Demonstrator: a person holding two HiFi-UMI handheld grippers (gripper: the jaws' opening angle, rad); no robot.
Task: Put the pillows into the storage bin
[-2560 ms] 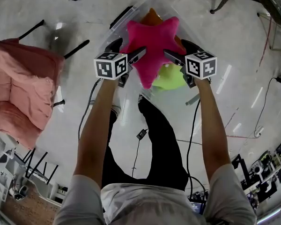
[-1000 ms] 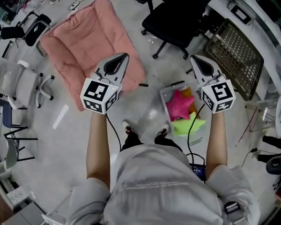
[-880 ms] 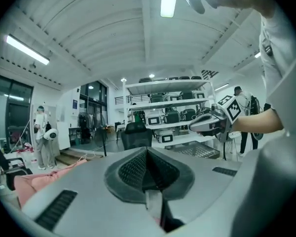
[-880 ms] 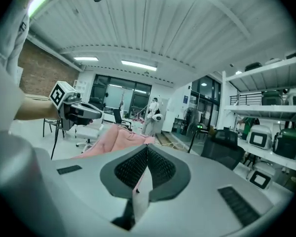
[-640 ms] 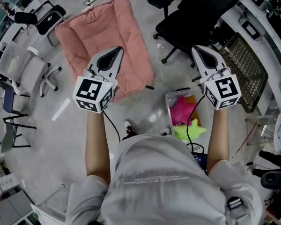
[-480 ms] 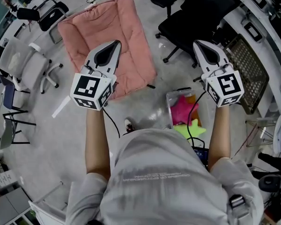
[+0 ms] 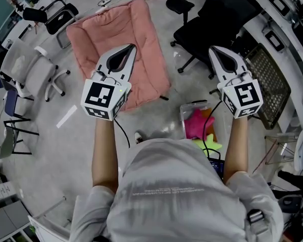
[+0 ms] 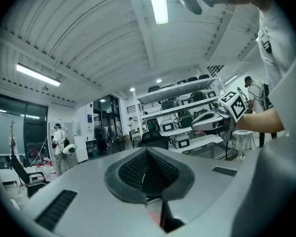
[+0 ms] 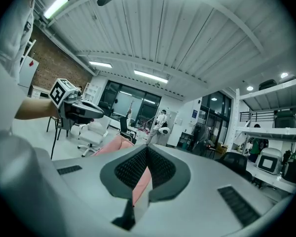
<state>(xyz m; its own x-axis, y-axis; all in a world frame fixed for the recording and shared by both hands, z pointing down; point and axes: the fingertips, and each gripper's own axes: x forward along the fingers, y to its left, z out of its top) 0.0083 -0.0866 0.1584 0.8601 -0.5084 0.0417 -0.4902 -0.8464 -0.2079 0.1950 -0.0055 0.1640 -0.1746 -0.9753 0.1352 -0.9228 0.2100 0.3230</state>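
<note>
One wide pink floor cushion (image 7: 116,44) fills the upper left-centre of the head view, lying open on the pale floor (image 7: 65,150). To its right, in the upper right, stands a black office chair (image 7: 212,19), and a white chair (image 7: 33,77) sits at the left edge. A dark mesh basket (image 7: 265,79) lies near the right edge. The person's grey shirt (image 7: 171,195) takes up the bottom centre, with both bare forearms reaching up the frame.

The clear storage bin (image 7: 183,116) rests on the floor just right of centre, beside the right forearm and apart from the cushion. Three pillows lie inside it. A pink star pillow (image 7: 196,125) is in the middle, a green pillow (image 7: 209,145) at the lower end is partly hidden by the shirt, and an orange pillow (image 7: 208,116) shows only as a sliver.

The left gripper (image 7: 132,48) is held in front of the cushion's right half, its jaws pressed together with nothing between them. The right gripper (image 7: 212,50) is held higher in the frame than the bin, its jaws likewise pressed together and empty
</note>
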